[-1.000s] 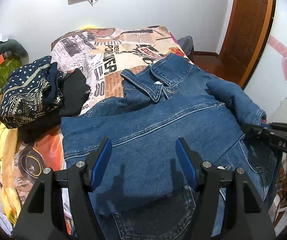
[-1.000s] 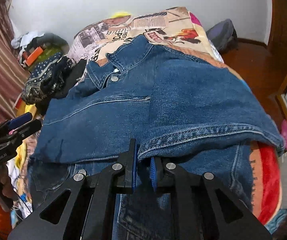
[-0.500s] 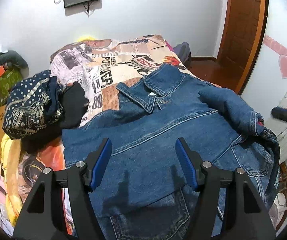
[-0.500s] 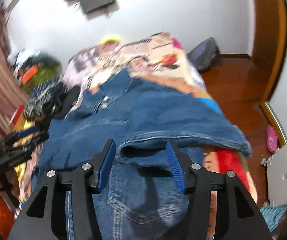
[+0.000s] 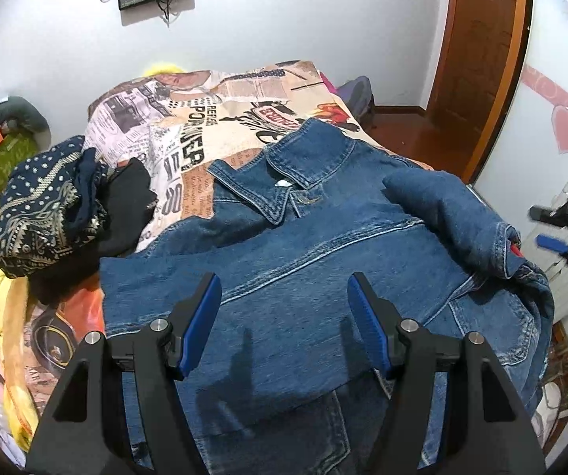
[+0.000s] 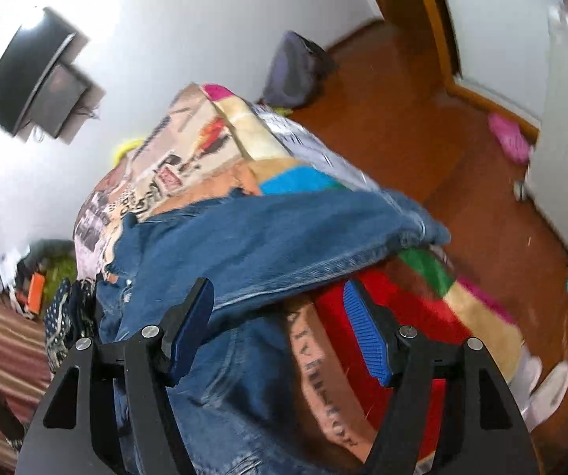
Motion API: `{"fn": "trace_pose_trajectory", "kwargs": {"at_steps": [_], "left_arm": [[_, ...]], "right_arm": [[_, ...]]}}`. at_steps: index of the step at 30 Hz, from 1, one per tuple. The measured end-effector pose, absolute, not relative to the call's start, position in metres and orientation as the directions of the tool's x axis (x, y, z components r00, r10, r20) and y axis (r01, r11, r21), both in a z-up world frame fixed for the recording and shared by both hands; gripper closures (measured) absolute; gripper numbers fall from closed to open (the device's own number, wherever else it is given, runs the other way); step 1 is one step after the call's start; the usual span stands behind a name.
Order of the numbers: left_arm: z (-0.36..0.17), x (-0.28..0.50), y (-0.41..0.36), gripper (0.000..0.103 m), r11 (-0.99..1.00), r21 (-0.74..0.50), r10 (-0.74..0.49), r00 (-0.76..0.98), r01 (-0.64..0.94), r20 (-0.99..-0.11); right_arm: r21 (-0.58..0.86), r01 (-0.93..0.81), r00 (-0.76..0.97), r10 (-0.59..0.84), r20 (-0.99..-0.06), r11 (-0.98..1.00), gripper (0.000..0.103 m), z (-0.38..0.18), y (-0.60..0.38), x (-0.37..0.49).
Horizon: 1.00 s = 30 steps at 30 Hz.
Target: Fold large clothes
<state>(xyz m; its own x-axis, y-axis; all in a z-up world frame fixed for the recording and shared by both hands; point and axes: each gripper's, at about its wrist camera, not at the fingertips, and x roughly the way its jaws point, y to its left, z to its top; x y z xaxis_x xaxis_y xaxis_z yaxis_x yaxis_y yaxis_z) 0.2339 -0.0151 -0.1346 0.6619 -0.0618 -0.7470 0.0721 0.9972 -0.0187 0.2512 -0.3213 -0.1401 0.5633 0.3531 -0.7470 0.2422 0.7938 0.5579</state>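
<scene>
A blue denim jacket (image 5: 323,261) lies spread on the bed, collar toward the far wall, both sides folded in over its middle. It also shows in the right wrist view (image 6: 268,237), its folded edge hanging near the bed's right side. My left gripper (image 5: 284,316) is open and empty above the jacket's near part. My right gripper (image 6: 280,324) is open and empty, tilted, over the jacket's right edge and the red blanket (image 6: 367,316). It also appears at the far right of the left wrist view (image 5: 561,233).
A pile of dark patterned clothes (image 5: 54,206) lies left of the jacket on the newspaper-print bedspread (image 5: 189,138). A wooden door (image 5: 482,59) and red-brown floor (image 6: 422,138) are to the right. A backpack (image 6: 296,67) stands by the wall.
My right gripper let go of the jacket's folded edge, opened wide, then pulled back and swung to the right. The folded side now rests on the jacket. My left gripper rose slightly, still open.
</scene>
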Motion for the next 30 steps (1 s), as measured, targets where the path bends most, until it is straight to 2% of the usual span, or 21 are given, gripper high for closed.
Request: {"fn": "trace_pose_trajectory", "kwargs": {"at_steps": [4, 13, 16, 18, 19, 20, 24, 30], "left_arm": [[-0.138, 0.238, -0.015, 0.038, 0.998, -0.025, -0.062, 0.654, 0.066, -0.754], [-0.147, 0.242, -0.008, 0.038, 0.999, -0.012, -0.034, 0.639, 0.039, -0.769], [-0.146, 0.240, -0.004, 0.038, 0.999, -0.004, -0.024, 0.642, 0.032, -0.766], [-0.145, 0.238, -0.002, 0.038, 1.000, 0.009, -0.010, 0.647, 0.027, -0.763], [-0.144, 0.237, -0.001, 0.038, 1.000, 0.014, -0.006, 0.650, 0.025, -0.760], [-0.143, 0.236, 0.000, 0.038, 1.000, 0.016, -0.004, 0.652, 0.024, -0.758], [-0.139, 0.232, 0.009, 0.038, 1.000, 0.013, 0.003, 0.661, 0.011, -0.750], [-0.133, 0.224, 0.025, 0.038, 1.000, -0.010, 0.003, 0.673, -0.016, -0.740]], "right_arm": [[0.586, 0.282, 0.505, 0.401, -0.764, 0.760, 0.039, -0.167, -0.323, 0.265], [0.602, 0.290, 0.505, 0.415, -0.757, 0.744, 0.036, -0.183, -0.334, 0.296], [0.571, 0.282, 0.510, 0.384, -0.770, 0.771, 0.049, -0.179, -0.333, 0.302], [0.546, 0.268, 0.514, 0.361, -0.778, 0.794, 0.068, -0.173, -0.331, 0.304], [0.533, 0.255, 0.524, 0.348, -0.777, 0.807, 0.072, -0.167, -0.330, 0.305], [0.523, 0.241, 0.536, 0.337, -0.774, 0.818, 0.080, -0.161, -0.329, 0.304], [0.477, 0.147, 0.588, 0.311, -0.747, 0.867, 0.089, -0.123, -0.318, 0.302], [0.452, -0.079, 0.684, 0.378, -0.624, 0.889, 0.091, -0.038, -0.266, 0.283]]}}
